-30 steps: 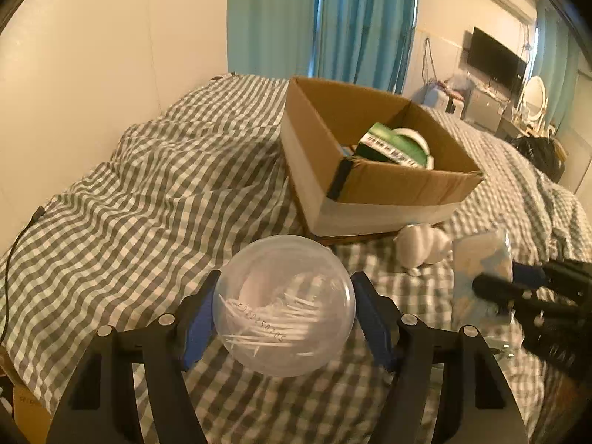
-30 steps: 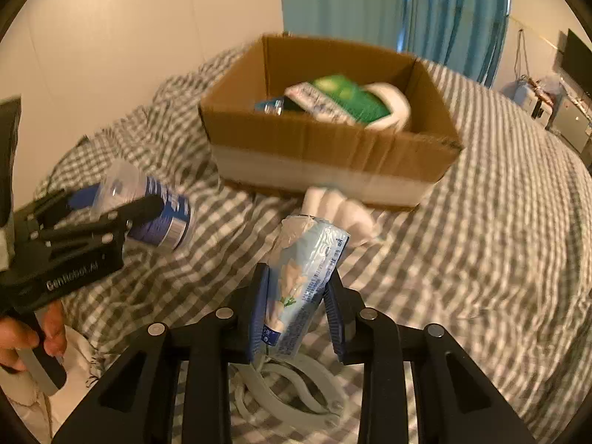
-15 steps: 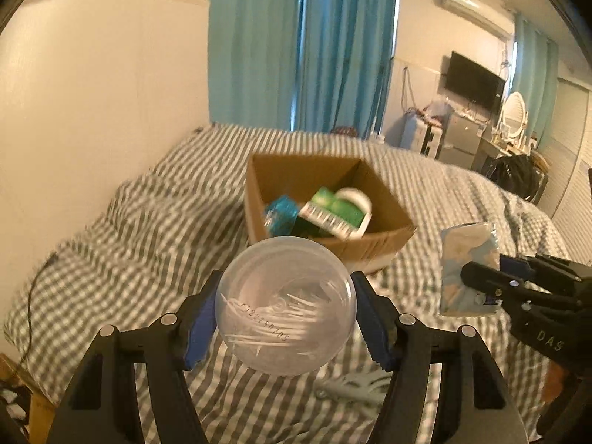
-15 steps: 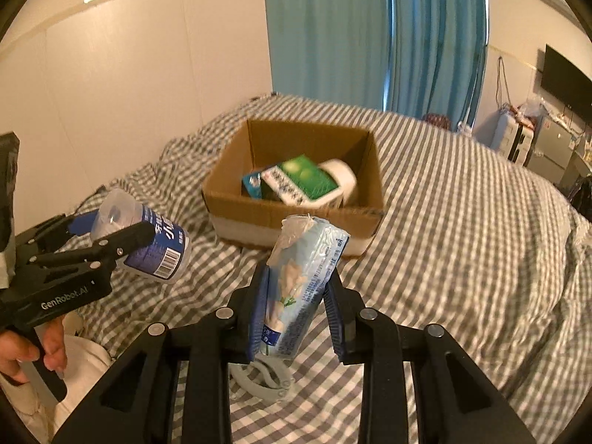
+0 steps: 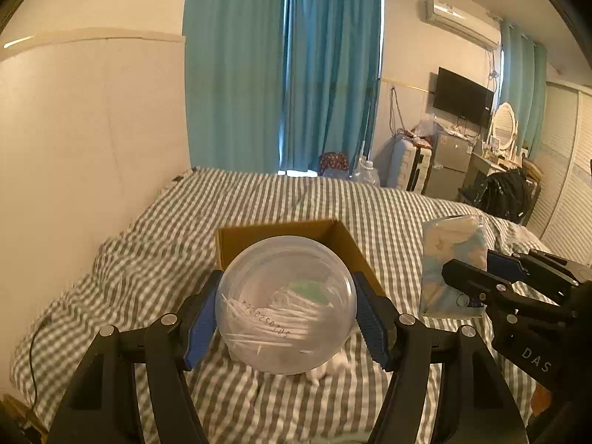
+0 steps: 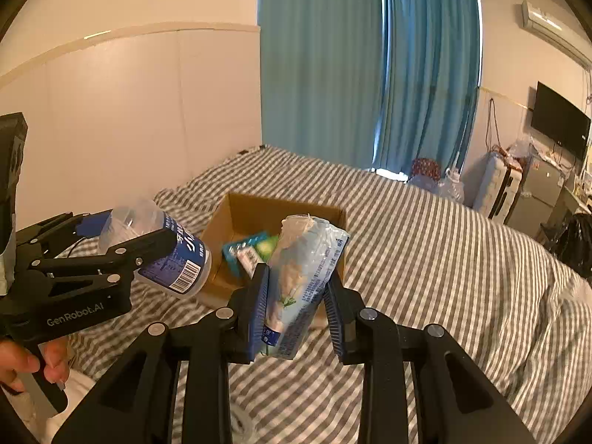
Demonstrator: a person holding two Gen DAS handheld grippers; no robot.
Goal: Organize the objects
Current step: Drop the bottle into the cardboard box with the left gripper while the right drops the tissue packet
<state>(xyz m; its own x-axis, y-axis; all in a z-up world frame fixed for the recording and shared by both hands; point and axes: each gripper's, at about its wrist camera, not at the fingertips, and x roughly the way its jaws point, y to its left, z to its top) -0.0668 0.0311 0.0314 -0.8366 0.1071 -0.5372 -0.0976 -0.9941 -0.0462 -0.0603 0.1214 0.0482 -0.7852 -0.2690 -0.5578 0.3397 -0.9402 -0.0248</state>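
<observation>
My left gripper [image 5: 286,314] is shut on a clear round tub of white sticks [image 5: 285,303], held high above the bed; it shows from the side in the right wrist view [image 6: 162,255] with a blue label. My right gripper [image 6: 296,307] is shut on a light-blue plastic packet [image 6: 303,281], also seen in the left wrist view [image 5: 451,262]. The open cardboard box [image 6: 236,214] sits on the checked bed beyond both, holding a teal box [image 6: 240,251] and a green item [image 6: 267,246]. In the left wrist view the tub hides most of the box [image 5: 281,231].
The grey checked bedspread [image 6: 444,259] runs to a cream wall at the left. A white soft thing [image 5: 329,368] lies on the bed below the tub. Blue curtains [image 5: 281,74], a fridge [image 5: 447,162] and a TV [image 5: 462,96] stand beyond the bed.
Both grippers have risen and pulled back from the box with their loads still held. The box looks smaller and farther. The views have tilted up toward the room.
</observation>
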